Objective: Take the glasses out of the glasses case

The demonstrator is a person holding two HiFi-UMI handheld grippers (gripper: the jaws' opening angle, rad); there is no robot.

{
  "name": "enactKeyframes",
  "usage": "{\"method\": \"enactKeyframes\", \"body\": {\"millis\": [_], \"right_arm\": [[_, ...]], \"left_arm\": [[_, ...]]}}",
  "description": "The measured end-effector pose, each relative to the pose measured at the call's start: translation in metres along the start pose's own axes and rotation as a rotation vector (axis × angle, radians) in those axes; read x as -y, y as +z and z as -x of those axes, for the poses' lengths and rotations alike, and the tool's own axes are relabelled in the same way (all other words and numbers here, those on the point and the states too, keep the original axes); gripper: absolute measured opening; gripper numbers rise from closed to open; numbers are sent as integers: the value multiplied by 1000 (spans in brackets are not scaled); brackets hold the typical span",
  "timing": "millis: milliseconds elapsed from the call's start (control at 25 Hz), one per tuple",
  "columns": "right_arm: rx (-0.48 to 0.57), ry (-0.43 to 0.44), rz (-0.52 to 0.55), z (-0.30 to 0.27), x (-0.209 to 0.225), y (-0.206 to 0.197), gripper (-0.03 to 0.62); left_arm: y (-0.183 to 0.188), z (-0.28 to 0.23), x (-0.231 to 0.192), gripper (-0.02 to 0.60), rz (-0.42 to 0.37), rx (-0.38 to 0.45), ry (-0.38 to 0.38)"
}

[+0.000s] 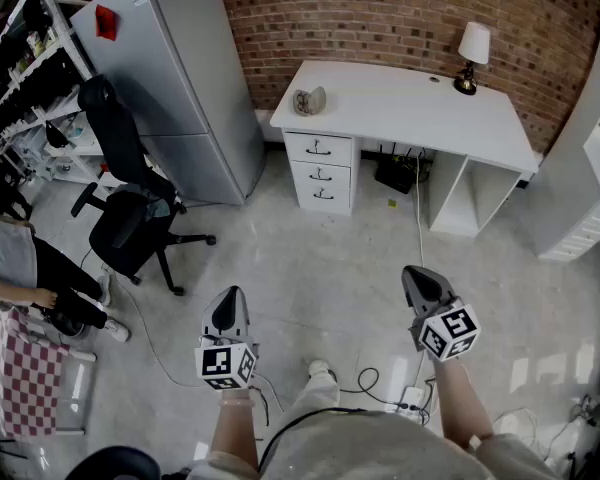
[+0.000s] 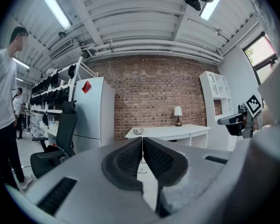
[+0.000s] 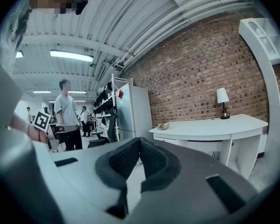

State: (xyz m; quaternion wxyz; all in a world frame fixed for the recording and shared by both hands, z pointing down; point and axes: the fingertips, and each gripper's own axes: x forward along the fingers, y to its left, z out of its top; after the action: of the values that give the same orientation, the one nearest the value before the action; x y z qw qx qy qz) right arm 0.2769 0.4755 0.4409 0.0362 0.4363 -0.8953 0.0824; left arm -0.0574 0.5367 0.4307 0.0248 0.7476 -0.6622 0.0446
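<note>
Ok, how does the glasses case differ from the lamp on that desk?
The glasses case is low, rounded and greyish. The lamp stands tall and upright, with a white shade on a dark base. The case lies at the end of the desk above the drawers, while the lamp stands at the opposite end, back by the brick wall. Both rest on the white desk top, well apart from each other.
</note>
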Motion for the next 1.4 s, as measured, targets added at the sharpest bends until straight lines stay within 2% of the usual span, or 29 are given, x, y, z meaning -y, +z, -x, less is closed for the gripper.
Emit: {"method": "enactKeyframes", "body": {"millis": [280, 520, 880, 1080, 1280, 1400], "right_arm": [[6, -20, 1, -49, 18, 7, 5], [7, -51, -12, -83, 24, 7, 5], [9, -99, -94, -126, 42, -3, 6], [29, -106, -149, -142, 51, -2, 76], [12, -106, -176, -157, 67, -4, 113], [35, -90, -200, -184, 86, 1, 127]], "left_arm": [[4, -50, -23, 6, -27, 6, -19], [0, -81, -46, 6, -20, 3, -37], [-4, -128, -72, 6, -10, -2, -64], [-7, -152, -80, 6, 10, -8, -73], [-18, -174, -72, 6, 31, -30, -100], [-18, -198, -77, 6, 21, -34, -90]]}}
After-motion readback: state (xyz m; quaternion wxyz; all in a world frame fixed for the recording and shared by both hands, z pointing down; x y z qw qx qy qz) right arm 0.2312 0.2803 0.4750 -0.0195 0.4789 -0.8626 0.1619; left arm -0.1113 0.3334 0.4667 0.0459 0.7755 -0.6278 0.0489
